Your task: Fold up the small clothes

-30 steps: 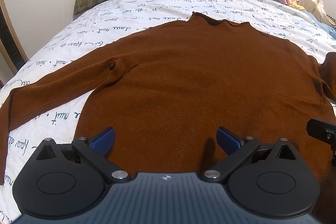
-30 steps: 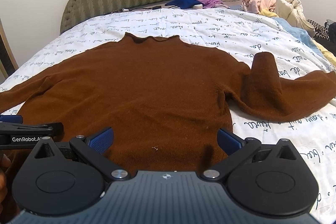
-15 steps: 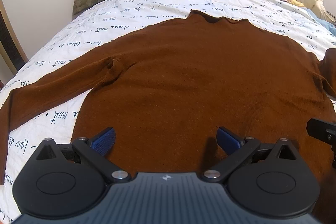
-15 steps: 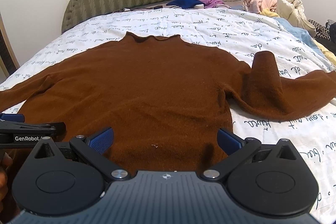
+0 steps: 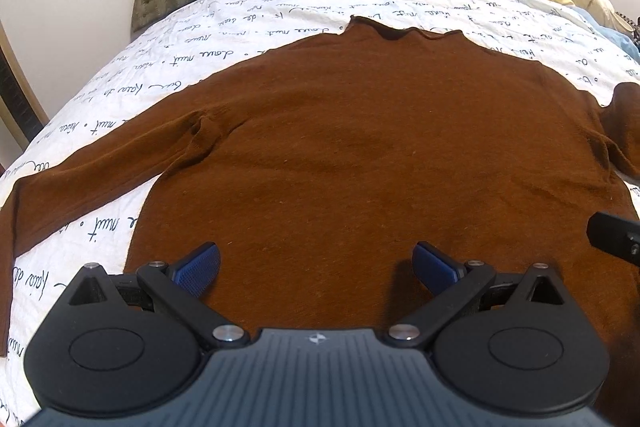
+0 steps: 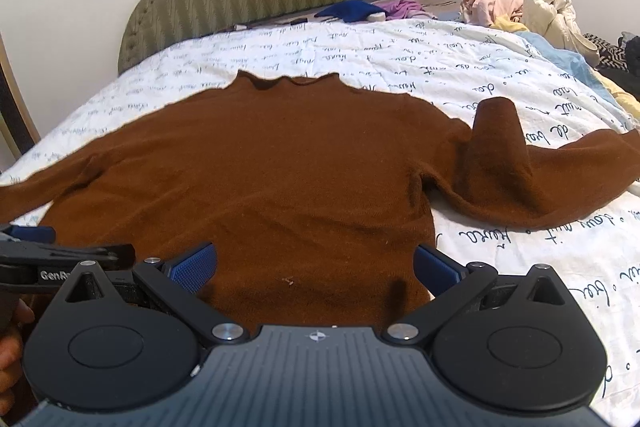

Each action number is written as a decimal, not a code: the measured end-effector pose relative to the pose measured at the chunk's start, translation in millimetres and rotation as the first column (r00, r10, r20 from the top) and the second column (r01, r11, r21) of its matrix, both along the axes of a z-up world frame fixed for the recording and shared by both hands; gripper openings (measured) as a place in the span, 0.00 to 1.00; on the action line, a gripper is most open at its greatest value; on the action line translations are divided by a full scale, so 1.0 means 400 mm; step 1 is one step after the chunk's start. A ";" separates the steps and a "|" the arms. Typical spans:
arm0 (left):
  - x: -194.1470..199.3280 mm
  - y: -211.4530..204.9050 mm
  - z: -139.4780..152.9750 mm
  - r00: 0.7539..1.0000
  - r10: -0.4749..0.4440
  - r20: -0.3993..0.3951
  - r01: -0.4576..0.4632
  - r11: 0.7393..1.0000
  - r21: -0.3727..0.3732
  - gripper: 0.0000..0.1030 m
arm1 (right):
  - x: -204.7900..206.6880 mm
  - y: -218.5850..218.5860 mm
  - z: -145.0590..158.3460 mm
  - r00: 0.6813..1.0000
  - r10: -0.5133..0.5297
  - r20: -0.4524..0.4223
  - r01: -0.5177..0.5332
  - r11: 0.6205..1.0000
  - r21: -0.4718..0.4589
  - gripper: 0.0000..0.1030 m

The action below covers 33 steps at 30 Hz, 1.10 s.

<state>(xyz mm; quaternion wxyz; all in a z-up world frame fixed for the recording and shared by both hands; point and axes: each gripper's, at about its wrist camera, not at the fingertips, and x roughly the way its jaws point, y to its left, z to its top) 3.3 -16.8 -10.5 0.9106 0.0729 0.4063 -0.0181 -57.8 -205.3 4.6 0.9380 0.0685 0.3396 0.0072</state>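
bed (image 6: pixel 400 51) holds brown sweater (image 6: pixel 280 167), clothes pile (image 6: pixel 516 3) beyond; both tools (image 5: pixel 316 263) (image 6: pixel 316 263) spread.

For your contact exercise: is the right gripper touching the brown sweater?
Cannot tell. In the right wrist view the open right gripper sits over the sweater; neither contact nor gap shows plainly.

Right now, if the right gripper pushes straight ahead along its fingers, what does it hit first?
Probably the brown sweater. The right gripper is open over the hem end, and the body spreads ahead toward the collar. Its height above the fabric is unclear, so it could skim over it.
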 end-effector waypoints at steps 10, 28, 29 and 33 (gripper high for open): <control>0.009 -0.042 -0.001 1.000 -0.028 -0.007 0.028 1.000 -0.001 1.00 | -0.005 -0.039 0.000 0.999 0.035 0.019 -0.036 0.995 0.090 1.00; 0.017 -0.099 0.009 0.997 -0.077 0.032 0.078 0.996 -0.046 1.00 | -0.046 -0.246 0.011 0.989 -0.079 0.123 0.032 0.938 0.344 1.00; 0.017 -0.102 0.009 0.996 -0.082 0.032 0.084 0.995 -0.059 1.00 | -0.046 -0.274 0.007 0.989 -0.102 0.111 0.055 0.929 0.365 1.00; 0.023 -0.115 -0.006 0.994 -0.109 0.008 0.109 0.989 -0.097 1.00 | -0.056 -0.360 -0.005 0.979 -0.187 0.085 0.143 0.919 0.366 1.00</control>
